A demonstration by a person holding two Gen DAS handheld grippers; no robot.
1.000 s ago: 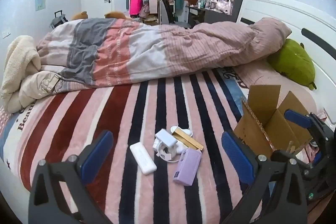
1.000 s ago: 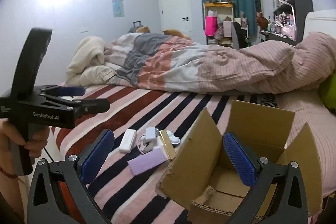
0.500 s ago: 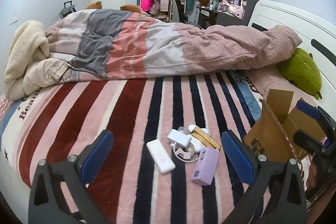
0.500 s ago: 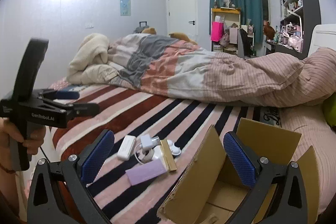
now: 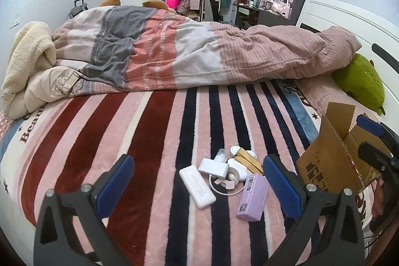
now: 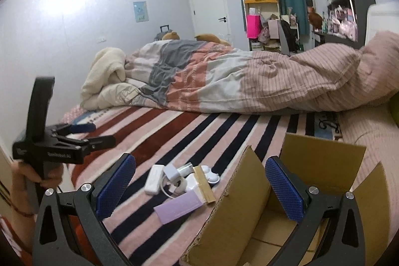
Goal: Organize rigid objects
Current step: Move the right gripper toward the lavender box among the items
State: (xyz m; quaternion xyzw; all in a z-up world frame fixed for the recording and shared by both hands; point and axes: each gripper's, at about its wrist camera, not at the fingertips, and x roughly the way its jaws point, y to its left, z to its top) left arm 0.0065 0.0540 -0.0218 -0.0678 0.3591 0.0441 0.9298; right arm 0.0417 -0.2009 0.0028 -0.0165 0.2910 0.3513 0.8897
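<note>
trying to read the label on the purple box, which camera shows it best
The left wrist view. There the purple box lies in full view on the striped blanket, its labelled end facing the camera, though the print is too small to read. The right wrist view shows only its plain top, with the gold bar crossing one corner.

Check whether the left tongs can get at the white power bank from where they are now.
Probably yes. The left tongs are open and empty, and the white power bank lies flat on the striped blanket at the pile's near left edge, nothing over it.
</note>
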